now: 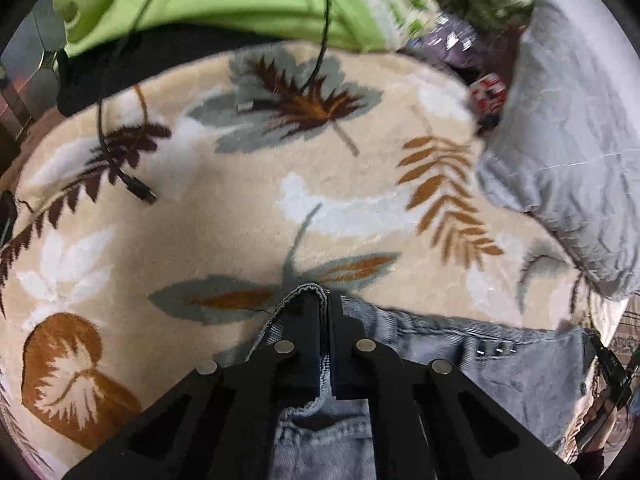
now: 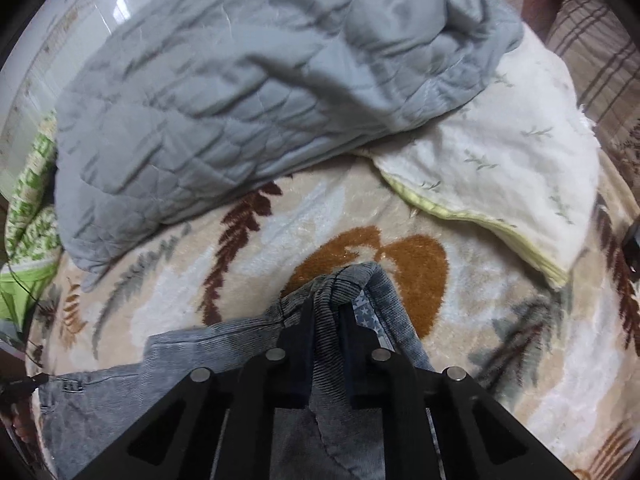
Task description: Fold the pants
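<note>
Grey-blue denim pants (image 1: 500, 364) lie on a cream leaf-patterned blanket (image 1: 240, 208). My left gripper (image 1: 324, 300) is shut on a bunched edge of the pants, which folds over the fingertips. In the right wrist view the same pants (image 2: 120, 392) stretch to the lower left. My right gripper (image 2: 326, 304) is shut on a raised fold of the denim, with ribbed cloth pinched between the fingers and a star-printed lining (image 2: 366, 316) showing beside the right finger. The cloth there is lifted off the blanket (image 2: 500, 360).
A grey quilted duvet (image 2: 224, 92) is heaped at the back, also seen as the grey duvet (image 1: 568, 160) at the right. A white leaf-print cover (image 2: 512, 168) lies right of it. A black cable with a plug (image 1: 138, 188) rests on the blanket. Green bedding (image 1: 224, 0) lies beyond.
</note>
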### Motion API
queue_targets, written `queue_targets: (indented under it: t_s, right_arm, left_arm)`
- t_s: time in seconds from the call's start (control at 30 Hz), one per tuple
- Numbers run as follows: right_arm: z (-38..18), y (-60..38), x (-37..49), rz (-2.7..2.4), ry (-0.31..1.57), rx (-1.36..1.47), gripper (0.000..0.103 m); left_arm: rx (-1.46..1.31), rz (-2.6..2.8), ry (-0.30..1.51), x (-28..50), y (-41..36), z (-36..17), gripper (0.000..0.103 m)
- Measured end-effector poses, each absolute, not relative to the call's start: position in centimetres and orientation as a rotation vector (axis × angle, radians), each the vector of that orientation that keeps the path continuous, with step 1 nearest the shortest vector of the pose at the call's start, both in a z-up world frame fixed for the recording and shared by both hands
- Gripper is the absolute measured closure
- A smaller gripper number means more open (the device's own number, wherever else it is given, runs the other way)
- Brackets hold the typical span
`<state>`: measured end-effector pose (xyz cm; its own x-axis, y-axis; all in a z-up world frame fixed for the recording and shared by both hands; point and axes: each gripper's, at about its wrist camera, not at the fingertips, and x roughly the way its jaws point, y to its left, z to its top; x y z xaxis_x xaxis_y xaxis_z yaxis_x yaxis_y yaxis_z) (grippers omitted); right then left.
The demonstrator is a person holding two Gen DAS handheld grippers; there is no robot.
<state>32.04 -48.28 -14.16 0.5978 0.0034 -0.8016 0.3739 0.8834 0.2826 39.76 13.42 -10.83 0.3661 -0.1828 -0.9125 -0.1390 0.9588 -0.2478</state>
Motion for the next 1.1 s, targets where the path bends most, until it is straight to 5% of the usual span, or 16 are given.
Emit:
queue_targets:
  t_s: [0.5,0.97,1.03,1.1]
  right_arm:
    - [-6.3,-50.4,19.8,-0.182,0.744,0.535,0.092]
    - [-6.7,-53.9,7.1,-0.072,0.731,0.752,0.091]
    - [-7.0,-53.9,8.0,-0.066,0.701,0.787,0.084]
    - [-7.3,-53.2,9.9,-0.077,0.730,0.772,0.066]
  left_arm:
    - [-0.351,-0.238,0.935,26.9,11.6,1.9,0.101]
    - [-0.337,-0.304,0.894,15.4,12.5,1.9,0.101]
    - [-0.319,-0.302,0.880,14.9,11.9,2.1,0.100]
    - [-0.313,-0.308,0.875,14.2,11.6,2.4,0.100]
